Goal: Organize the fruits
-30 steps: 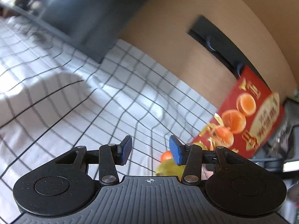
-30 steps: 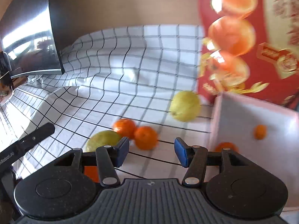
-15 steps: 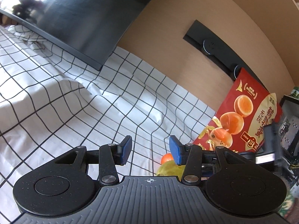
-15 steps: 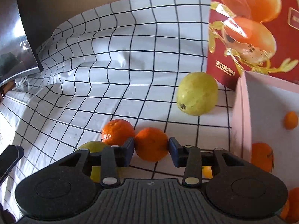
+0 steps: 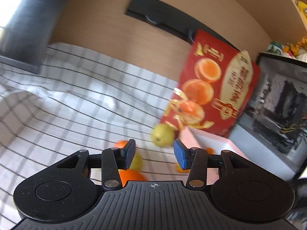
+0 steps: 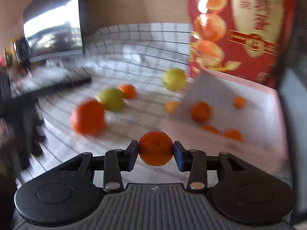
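Your right gripper (image 6: 155, 154) has its blue pads clamped on a small round orange mandarin (image 6: 155, 148), one pad on each flank so the fruit sits squarely across its widest part and should not roll out. It hangs low in the middle of the right wrist view, above the checked white tablecloth (image 6: 134, 44) and just short of the near edge of the shallow white tray with a pink rim (image 6: 268, 115) at right. That tray already carries several small mandarins, so it is probably where this one belongs.

Loose fruit remains on the cloth at left centre: a larger orange (image 6: 88, 117), a yellow-green pear-like fruit (image 6: 111, 99) with another mandarin just behind it, and a second yellow-green fruit (image 6: 174, 79) beside the tall red printed fruit box (image 6: 239, 28), which stands upright behind the tray.

Your left gripper (image 5: 154, 154) has its jaws apart with nothing between them. In its view it sits low centre, aimed over the loose fruit toward the tray, likely ready for the next piece. Both views are blurred, so finer contact detail is unclear.
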Action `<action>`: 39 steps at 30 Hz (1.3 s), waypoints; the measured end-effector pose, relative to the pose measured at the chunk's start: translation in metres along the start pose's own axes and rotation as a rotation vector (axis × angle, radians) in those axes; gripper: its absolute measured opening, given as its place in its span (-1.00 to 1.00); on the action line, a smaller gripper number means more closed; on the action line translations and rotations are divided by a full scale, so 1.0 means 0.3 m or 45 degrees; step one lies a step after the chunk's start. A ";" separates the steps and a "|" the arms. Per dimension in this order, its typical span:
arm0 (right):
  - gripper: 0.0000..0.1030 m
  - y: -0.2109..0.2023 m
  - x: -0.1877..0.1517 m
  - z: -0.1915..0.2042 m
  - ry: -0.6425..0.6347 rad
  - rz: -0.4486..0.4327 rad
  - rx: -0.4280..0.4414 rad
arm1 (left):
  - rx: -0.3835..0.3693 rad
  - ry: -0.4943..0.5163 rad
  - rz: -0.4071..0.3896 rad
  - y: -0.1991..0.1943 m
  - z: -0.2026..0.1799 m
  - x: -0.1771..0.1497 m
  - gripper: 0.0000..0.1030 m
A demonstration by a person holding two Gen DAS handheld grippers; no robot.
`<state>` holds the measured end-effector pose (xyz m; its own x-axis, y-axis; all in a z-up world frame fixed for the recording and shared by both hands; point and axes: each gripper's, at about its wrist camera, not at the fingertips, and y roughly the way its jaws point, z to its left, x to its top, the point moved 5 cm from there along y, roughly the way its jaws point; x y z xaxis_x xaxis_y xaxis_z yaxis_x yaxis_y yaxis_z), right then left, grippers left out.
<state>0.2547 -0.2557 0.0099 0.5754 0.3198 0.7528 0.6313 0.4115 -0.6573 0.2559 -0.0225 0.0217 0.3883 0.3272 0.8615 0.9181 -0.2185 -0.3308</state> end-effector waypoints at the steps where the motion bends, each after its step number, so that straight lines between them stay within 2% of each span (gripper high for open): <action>1: -0.23 -0.014 -0.032 -0.017 -0.027 -0.004 -0.042 | -0.032 0.000 0.037 0.018 -0.025 -0.001 -0.05; 4: -0.23 -0.027 -0.119 -0.060 -0.079 -0.010 -0.152 | -0.052 0.048 0.099 0.064 -0.095 -0.015 -0.05; 7: -0.23 -0.017 -0.166 -0.100 -0.042 0.012 -0.139 | -0.028 0.122 0.130 0.107 -0.141 -0.046 -0.05; 10: -0.22 -0.010 -0.184 -0.115 -0.018 -0.007 -0.127 | -0.042 0.106 0.185 0.164 -0.168 -0.049 -0.05; 12: -0.10 -0.014 -0.192 -0.119 -0.005 -0.028 -0.129 | -0.051 0.115 0.203 0.197 -0.189 -0.030 -0.05; 14: 0.35 -0.015 -0.198 -0.116 0.014 -0.061 -0.135 | -0.050 0.113 0.240 0.232 -0.197 -0.010 -0.05; 15: 0.39 -0.010 -0.201 -0.113 0.027 -0.082 -0.131 | -0.038 0.105 0.245 0.244 -0.194 0.000 -0.05; 20: 0.39 0.005 -0.227 -0.120 0.109 -0.125 -0.099 | 0.015 0.207 0.196 0.306 -0.189 0.083 -0.05; 24: 0.39 -0.008 -0.228 -0.143 0.161 -0.148 -0.084 | 0.021 0.174 0.307 0.471 -0.156 0.142 -0.05; 27: 0.39 -0.008 -0.232 -0.149 0.186 -0.147 -0.072 | 0.041 0.173 0.382 0.596 -0.128 0.139 -0.05; 30: 0.39 -0.006 -0.235 -0.137 0.160 -0.145 -0.063 | 0.108 0.181 0.425 0.689 -0.110 0.122 -0.05; 34: 0.39 -0.002 -0.234 -0.122 0.126 -0.138 -0.048 | 0.096 0.120 0.435 0.748 -0.109 0.117 0.01; 36: 0.39 0.000 -0.234 -0.121 0.126 -0.132 -0.030 | 0.124 0.170 0.426 0.766 -0.131 0.120 0.01; 38: 0.40 0.001 -0.235 -0.122 0.133 -0.125 -0.019 | 0.170 0.221 0.426 0.783 -0.146 0.118 0.14; 39: 0.40 0.002 -0.236 -0.123 0.138 -0.122 -0.014 | 0.161 0.206 0.436 0.793 -0.147 0.115 0.16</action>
<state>0.2334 -0.3095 -0.0453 0.5644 0.1853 0.8044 0.6914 0.4264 -0.5833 0.4842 -0.1038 -0.0104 0.6654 0.1038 0.7393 0.7441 -0.1715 -0.6456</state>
